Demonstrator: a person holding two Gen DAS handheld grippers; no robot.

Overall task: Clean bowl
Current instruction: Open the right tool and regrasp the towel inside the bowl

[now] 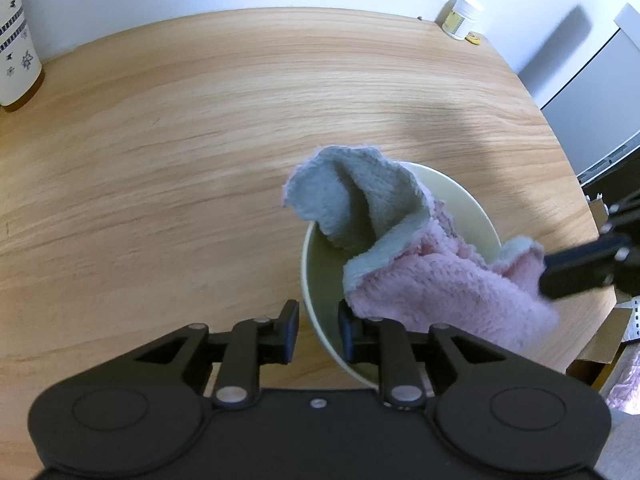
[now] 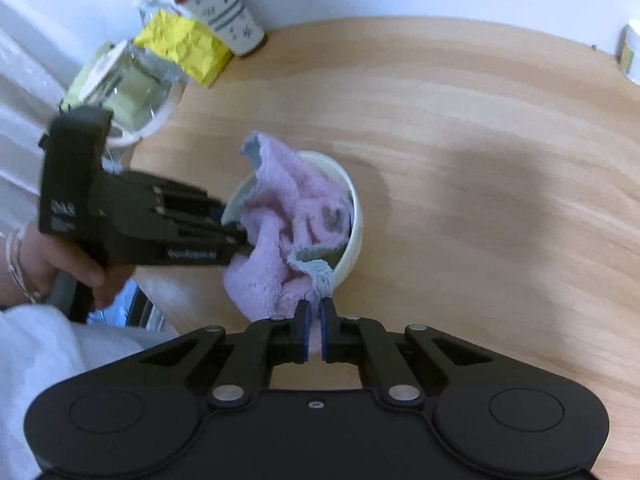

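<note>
A cream bowl (image 1: 460,208) is tilted on the wooden table (image 1: 200,160). My left gripper (image 1: 318,320) is shut on the bowl's near rim, one finger inside the wall and one outside. A fluffy cloth (image 1: 440,288), pink on one side and grey-blue on the other, is stuffed in the bowl and spills over its edge. In the right wrist view my right gripper (image 2: 315,308) is shut on a grey-blue corner of the cloth (image 2: 288,200), just in front of the bowl (image 2: 356,232). The left gripper (image 2: 236,232) reaches in from the left. The right gripper (image 1: 548,276) enters the left wrist view from the right.
A patterned cup (image 2: 228,12) stands at the table's back edge by the wall, beside a crumpled yellow packet (image 2: 180,44) and a clear plastic container (image 2: 124,84). A white jar (image 1: 462,16) sits at the far corner. A person's hand (image 2: 60,260) holds the left gripper. Cardboard boxes (image 1: 600,344) lie beyond the table's right edge.
</note>
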